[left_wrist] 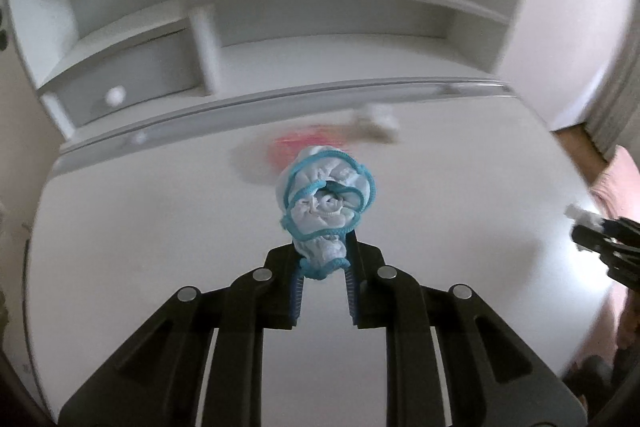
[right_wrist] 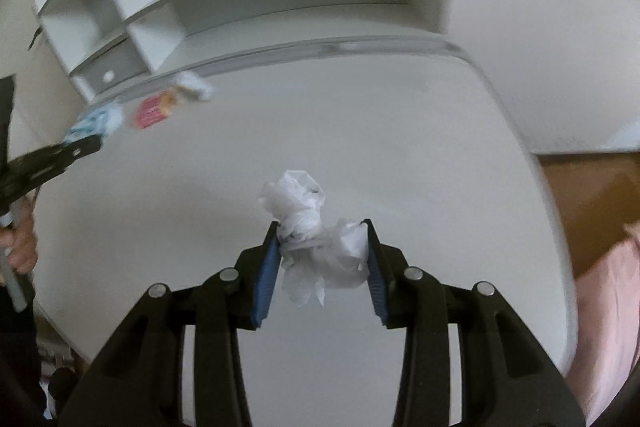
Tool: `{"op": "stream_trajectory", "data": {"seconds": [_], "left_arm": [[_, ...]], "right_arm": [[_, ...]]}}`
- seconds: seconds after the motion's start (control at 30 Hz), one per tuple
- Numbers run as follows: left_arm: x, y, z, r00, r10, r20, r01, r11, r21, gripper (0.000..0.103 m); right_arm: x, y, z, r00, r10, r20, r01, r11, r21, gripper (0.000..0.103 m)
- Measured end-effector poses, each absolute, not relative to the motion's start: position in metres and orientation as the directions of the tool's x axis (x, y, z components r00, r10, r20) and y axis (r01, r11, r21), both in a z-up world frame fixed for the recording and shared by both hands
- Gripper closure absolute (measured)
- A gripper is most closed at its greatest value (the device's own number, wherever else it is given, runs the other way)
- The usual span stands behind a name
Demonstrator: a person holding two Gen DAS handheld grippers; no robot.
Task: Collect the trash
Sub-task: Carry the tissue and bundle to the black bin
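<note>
My left gripper is shut on a crumpled white cloth with blue trim, held above the white table. That cloth and the left gripper also show at the left edge of the right wrist view. My right gripper is shut on a wad of crumpled white paper, lifted over the table. On the table near its far edge lie a pink wrapper and a small white crumpled piece; both are blurred. The right gripper appears at the right edge of the left wrist view.
A white shelf unit with a small knobbed drawer stands behind the table. A person's hand holds the left gripper's handle. Brown floor and pink fabric lie past the table's right edge.
</note>
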State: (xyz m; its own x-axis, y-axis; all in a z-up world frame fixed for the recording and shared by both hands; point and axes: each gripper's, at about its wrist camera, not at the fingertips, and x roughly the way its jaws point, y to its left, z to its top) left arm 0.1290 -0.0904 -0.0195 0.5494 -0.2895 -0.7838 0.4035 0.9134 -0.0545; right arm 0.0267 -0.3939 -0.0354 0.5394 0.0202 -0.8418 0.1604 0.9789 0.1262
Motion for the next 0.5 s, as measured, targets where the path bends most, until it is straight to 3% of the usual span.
{"op": "stream_trajectory", "data": {"seconds": [0.23,0.5], "left_arm": [[0.070,-0.212,-0.010,0.466,-0.457,-0.758,0.611,0.786,-0.099,0.086],[-0.017,-0.370,-0.016,0.252,-0.613,-0.748,0.845,0.516,-0.138,0.086]], "right_arm": [[-0.068,-0.491,-0.037,0.541,-0.120,-0.833,0.387,0.914,0.120,0.064],[-0.187,-0.589,-0.065,0.451,-0.234,-0.861,0.637,0.760,0.128,0.064]]}}
